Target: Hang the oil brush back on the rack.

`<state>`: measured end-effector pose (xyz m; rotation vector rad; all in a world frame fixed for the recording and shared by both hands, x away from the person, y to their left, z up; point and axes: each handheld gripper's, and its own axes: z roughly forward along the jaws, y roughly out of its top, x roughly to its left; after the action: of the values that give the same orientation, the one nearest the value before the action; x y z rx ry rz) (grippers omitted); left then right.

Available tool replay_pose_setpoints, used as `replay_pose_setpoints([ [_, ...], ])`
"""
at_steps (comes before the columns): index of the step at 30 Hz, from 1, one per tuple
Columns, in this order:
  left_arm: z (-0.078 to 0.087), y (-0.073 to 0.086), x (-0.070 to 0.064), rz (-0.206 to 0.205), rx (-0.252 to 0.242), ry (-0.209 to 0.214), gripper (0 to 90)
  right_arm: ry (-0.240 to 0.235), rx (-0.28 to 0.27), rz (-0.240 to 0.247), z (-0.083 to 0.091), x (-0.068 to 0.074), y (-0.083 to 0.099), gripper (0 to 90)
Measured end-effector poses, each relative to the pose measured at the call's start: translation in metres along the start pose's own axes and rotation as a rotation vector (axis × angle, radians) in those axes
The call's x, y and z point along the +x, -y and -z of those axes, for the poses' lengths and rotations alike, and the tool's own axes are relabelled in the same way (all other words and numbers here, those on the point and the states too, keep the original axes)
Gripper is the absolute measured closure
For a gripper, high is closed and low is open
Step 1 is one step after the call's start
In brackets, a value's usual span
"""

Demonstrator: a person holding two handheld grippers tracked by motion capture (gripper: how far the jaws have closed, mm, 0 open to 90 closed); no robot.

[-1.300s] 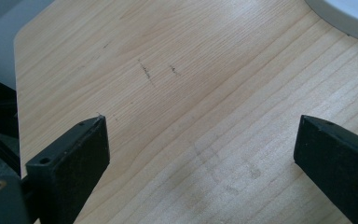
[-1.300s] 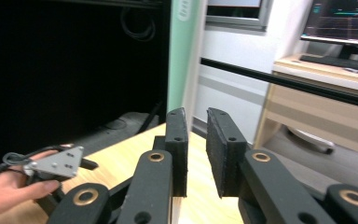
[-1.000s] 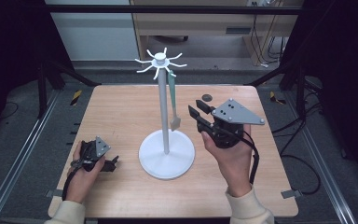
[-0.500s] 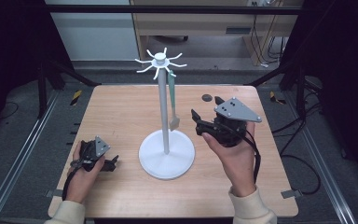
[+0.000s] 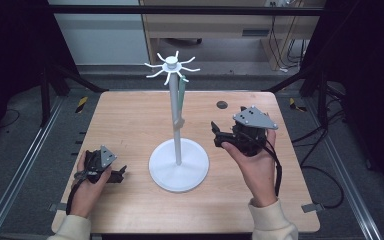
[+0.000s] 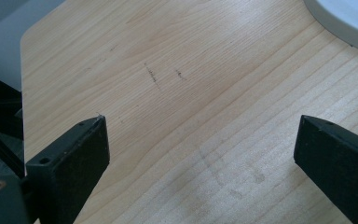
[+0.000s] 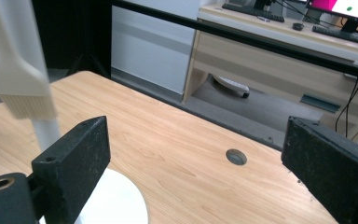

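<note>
A white stand (image 5: 178, 164) with a round base, a thin pole and a ring of hooks at its top stands mid-table. From one hook hangs a brush (image 5: 181, 97) with a green handle, its pale head (image 7: 21, 88) low beside the pole. My right gripper (image 5: 215, 134) is held just right of the pole, above the table, jaws open toward the stand; in its own view the right gripper (image 7: 196, 122) has nothing between the jaws. My left gripper (image 5: 121, 172) rests at the front left of the table, open and empty, and the left gripper (image 6: 200, 123) looks over bare wood.
The wooden table (image 5: 130, 125) has a small round hole (image 5: 222, 104) at its back right. The stand's base edge (image 6: 349, 23) lies just beyond the left jaws. Metal frame rails run along both sides of the table, with a desk and cables behind.
My right gripper has dropped slightly and come a little nearer the person, still beside the pole. The left gripper has stayed put.
</note>
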<state>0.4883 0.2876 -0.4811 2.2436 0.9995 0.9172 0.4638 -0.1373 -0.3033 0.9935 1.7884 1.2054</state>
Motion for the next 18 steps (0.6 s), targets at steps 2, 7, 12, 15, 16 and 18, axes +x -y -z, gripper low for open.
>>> replay_pose_setpoints([
  [2,0.0,0.0,0.0,0.002,-0.001,0.001,2.8,0.007,0.012,0.002,-0.003,-0.003,0.004,8.0],
  [7,0.0,0.0,0.0,0.0,-0.001,0.002,2.8,0.01,0.041,-0.013,-0.008,-0.012,0.016,7.4],
  [12,0.0,0.0,0.0,0.003,-0.003,0.002,2.8,0.02,0.069,-0.023,-0.014,-0.02,0.028,6.8],
  [15,0.0,0.0,0.0,0.001,-0.002,0.002,2.8,0.027,0.091,-0.029,-0.018,-0.026,0.038,6.4],
  [16,0.0,-0.001,0.0,0.0,-0.002,0.002,2.8,0.033,0.103,-0.031,-0.02,-0.028,0.041,6.5],
  [18,0.0,0.0,0.0,0.0,-0.002,0.003,2.8,0.041,0.127,-0.043,-0.024,-0.031,0.048,6.5],
])
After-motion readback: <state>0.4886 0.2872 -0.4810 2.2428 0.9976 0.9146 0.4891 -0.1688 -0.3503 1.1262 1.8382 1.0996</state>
